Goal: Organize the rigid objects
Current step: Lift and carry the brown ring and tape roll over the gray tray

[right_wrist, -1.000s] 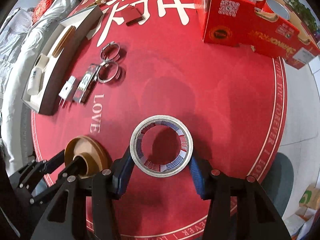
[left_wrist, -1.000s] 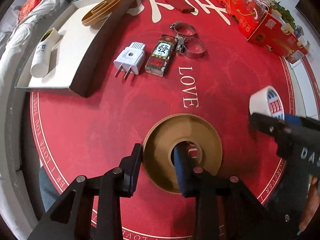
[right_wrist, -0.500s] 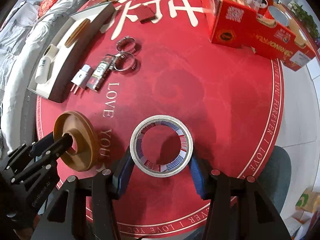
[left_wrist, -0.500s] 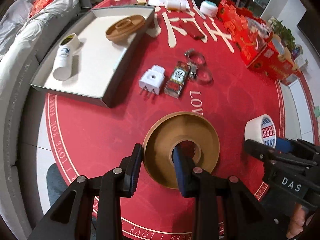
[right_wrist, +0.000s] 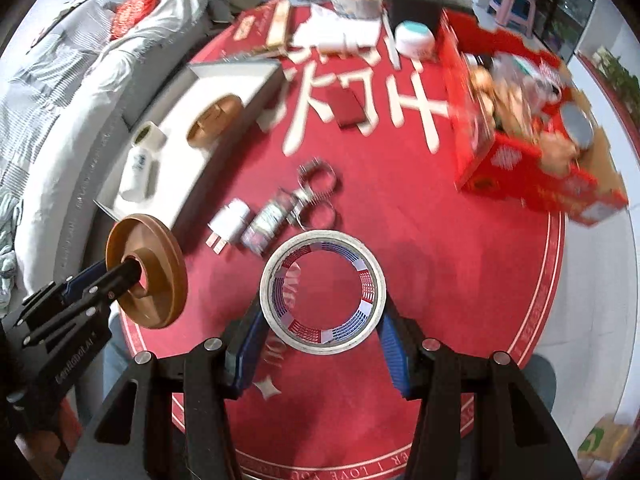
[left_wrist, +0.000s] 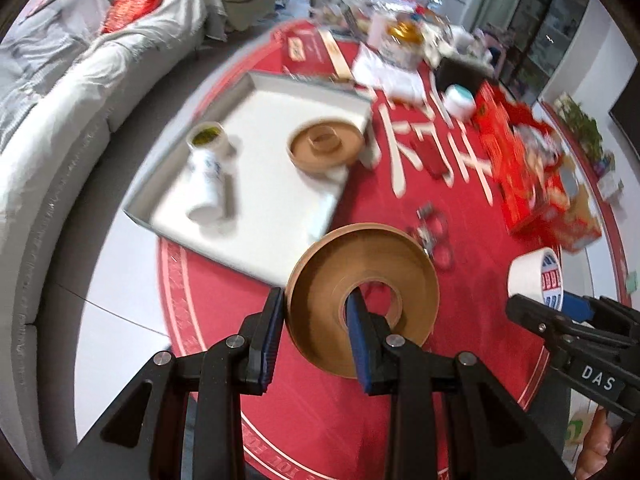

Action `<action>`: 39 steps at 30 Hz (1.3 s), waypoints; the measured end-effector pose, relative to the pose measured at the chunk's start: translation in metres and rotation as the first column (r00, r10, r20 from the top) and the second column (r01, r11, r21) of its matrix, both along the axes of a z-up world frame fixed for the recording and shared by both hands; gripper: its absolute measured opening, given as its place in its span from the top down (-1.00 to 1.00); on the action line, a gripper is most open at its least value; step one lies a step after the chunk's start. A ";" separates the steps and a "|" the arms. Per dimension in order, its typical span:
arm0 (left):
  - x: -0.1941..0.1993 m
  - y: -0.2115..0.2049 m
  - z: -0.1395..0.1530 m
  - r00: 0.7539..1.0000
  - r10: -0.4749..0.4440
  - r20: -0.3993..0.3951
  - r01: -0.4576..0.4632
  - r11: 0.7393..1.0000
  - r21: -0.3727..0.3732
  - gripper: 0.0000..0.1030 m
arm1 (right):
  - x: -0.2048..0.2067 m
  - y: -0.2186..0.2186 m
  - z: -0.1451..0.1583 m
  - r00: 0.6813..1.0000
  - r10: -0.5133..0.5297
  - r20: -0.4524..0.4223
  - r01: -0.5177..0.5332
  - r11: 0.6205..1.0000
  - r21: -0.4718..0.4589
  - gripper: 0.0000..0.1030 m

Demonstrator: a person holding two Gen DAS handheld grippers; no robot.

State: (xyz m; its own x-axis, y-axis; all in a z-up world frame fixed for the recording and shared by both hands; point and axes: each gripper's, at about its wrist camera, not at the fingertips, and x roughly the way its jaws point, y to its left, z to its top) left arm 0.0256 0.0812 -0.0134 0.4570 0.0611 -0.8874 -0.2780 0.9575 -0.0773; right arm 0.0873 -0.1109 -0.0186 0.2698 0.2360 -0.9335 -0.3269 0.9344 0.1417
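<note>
Both tape rolls have risen off the red round tablecloth point(right_wrist: 460, 264) since the earlier frames, where the brown roll lay flat on the cloth.

The wide brown paper tape roll point(left_wrist: 362, 300) is now held in the air, tilted, with its open core facing the left-wrist camera. The left gripper point(left_wrist: 316, 338) pinches one wall of the roll: the right blue-padded finger passes through the core, and the left finger presses the outer rim. In the right-wrist view the same roll point(right_wrist: 148, 272) hangs above the left edge of the tablecloth, just beside the near corner of the tray.

The white tape roll with a red-and-blue printed core point(right_wrist: 323, 291) sits between the fingers of the right gripper point(right_wrist: 320, 344). The jaws are closed on its outer rim from both sides, and the ring faces the camera. From the left wrist, this roll point(left_wrist: 536, 280) appears at the right, above the cloth.

A shallow white rectangular tray point(left_wrist: 256, 92) lies beyond, holding a second brown tape roll point(left_wrist: 326, 148) and a white cylindrical bottle on its side point(left_wrist: 208, 172).

On the cloth near the tray lie a white two-pin plug adapter point(right_wrist: 228, 224), a small printed lighter point(right_wrist: 268, 222) and metal hose clamps point(right_wrist: 316, 188). A red cardboard box point(right_wrist: 520, 168) stands at the far right.
</note>
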 end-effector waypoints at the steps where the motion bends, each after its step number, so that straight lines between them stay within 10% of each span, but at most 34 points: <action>1: 0.002 0.005 0.005 1.000 0.009 0.010 -0.009 1.000 0.005 0.34 | 0.004 0.005 0.004 1.000 0.005 0.009 -0.005 1.000 0.004 -0.04; 29: 0.069 0.092 0.076 0.961 0.217 0.172 -0.223 0.975 0.017 0.34 | 0.095 0.139 0.115 0.962 0.143 0.232 -0.170 0.980 0.100 -0.04; 39: 0.086 0.105 0.055 0.957 0.257 0.132 -0.261 0.965 0.013 0.34 | 0.115 0.161 0.092 0.969 0.159 0.191 -0.181 0.978 0.103 -0.05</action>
